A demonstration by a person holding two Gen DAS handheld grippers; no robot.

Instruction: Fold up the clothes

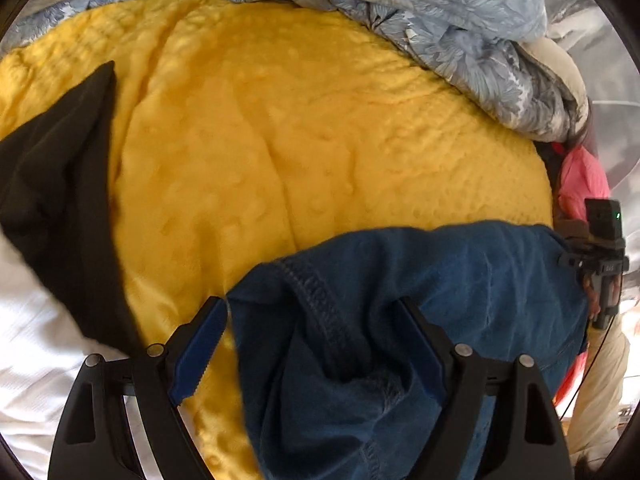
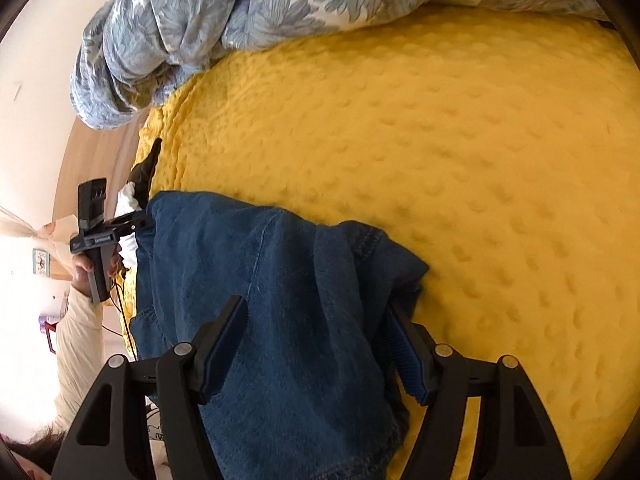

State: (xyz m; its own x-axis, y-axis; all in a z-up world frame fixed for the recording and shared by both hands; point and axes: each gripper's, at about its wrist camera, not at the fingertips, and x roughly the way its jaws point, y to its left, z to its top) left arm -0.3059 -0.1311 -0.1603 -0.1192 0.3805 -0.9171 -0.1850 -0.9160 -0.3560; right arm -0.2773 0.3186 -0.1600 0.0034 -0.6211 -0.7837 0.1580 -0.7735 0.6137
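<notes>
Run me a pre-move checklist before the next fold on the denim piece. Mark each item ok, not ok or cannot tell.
1. Left gripper has the denim garment between its fingers: ok, but the fingers stand wide, so a firm pinch: cannot tell.
2. Right gripper has denim between its fingers: ok; firm pinch: cannot tell.
3. Garment spread flat: not ok, it is bunched and creased between the two grippers.
4. Yellow blanket offers bare room beyond the garment: ok.
5. Floral duvet apart from the garment: ok, it is heaped at the far edge.
6. Black cloth apart from the denim: ok in the left view.
</notes>
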